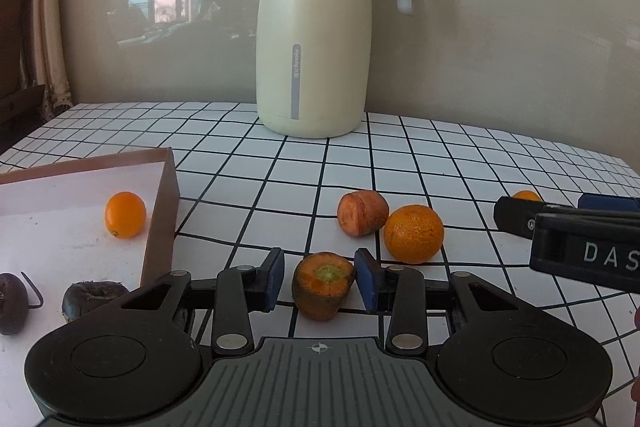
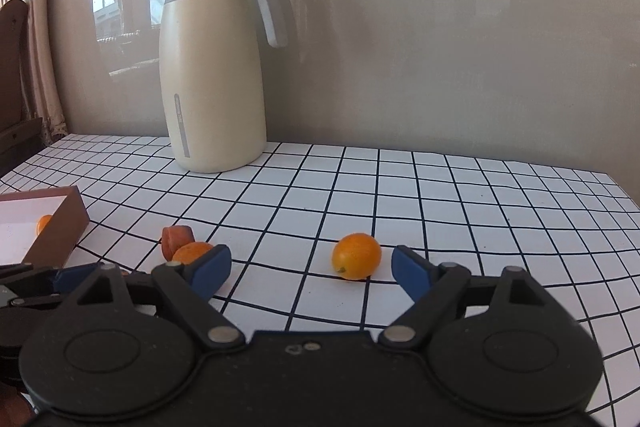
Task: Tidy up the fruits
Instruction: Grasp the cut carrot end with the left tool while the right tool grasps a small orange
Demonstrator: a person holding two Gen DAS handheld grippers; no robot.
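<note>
Box (image 1: 160,211) is holding one kumquat (image 1: 125,215) and two dark fruits (image 1: 94,297). Right of the box, left gripper (image 1: 320,279) is bracketing a carrot stub (image 1: 323,285), pads not touching; right gripper (image 2: 310,273) is gaping near another kumquat (image 2: 356,255). Mostly unsorted.

The surface (image 1: 400,155) is white with thin black lines that make squares. The tall jug (image 1: 316,39) is cream with a grey top and grey handle. The flat cardboard box (image 1: 162,211) is brown outside and white inside. The small oval fruit (image 2: 356,255) is bright orange. The cut carrot stump (image 1: 323,285) is orange with a green middle. Each hand-held gripper (image 2: 312,269) is black with blue pads.
</note>
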